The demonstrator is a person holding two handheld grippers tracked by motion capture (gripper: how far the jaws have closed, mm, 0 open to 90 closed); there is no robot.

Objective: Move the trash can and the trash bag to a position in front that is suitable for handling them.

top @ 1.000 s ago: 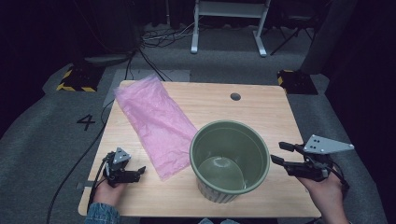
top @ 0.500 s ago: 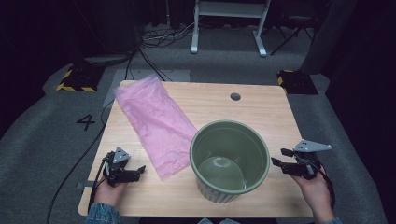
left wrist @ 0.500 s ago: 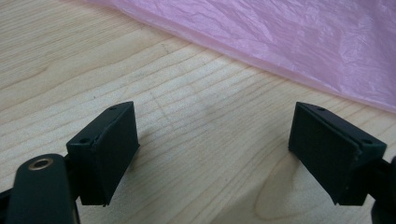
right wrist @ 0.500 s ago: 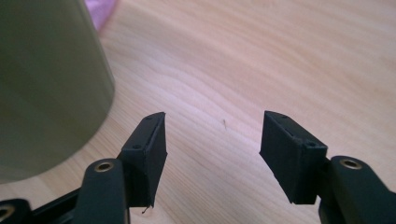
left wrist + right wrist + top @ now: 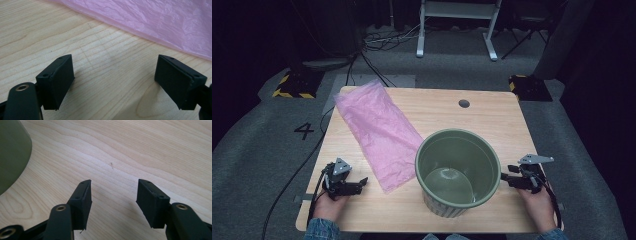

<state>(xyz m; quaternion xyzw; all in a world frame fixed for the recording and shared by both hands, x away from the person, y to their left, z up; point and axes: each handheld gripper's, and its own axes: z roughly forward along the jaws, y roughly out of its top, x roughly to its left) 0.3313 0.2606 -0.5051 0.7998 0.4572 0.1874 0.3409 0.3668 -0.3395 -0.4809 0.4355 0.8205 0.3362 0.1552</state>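
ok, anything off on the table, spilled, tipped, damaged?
Nothing stands out. The green bin stands upright and looks empty; the pink plastic bag lies flat, crinkled, beside it. Left gripper and right gripper are open over bare wood, holding nothing.

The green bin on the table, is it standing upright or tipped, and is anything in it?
Upright and empty: the green bin stands on its base with its round mouth facing up, and its bare bottom shows inside.

Dark room; grey carpet floor (image 5: pixel 257 150), white frame legs (image 5: pixel 457 30) far, cables (image 5: pixel 377 42) trailing, hazard-striped blocks (image 5: pixel 294 85) left and right.
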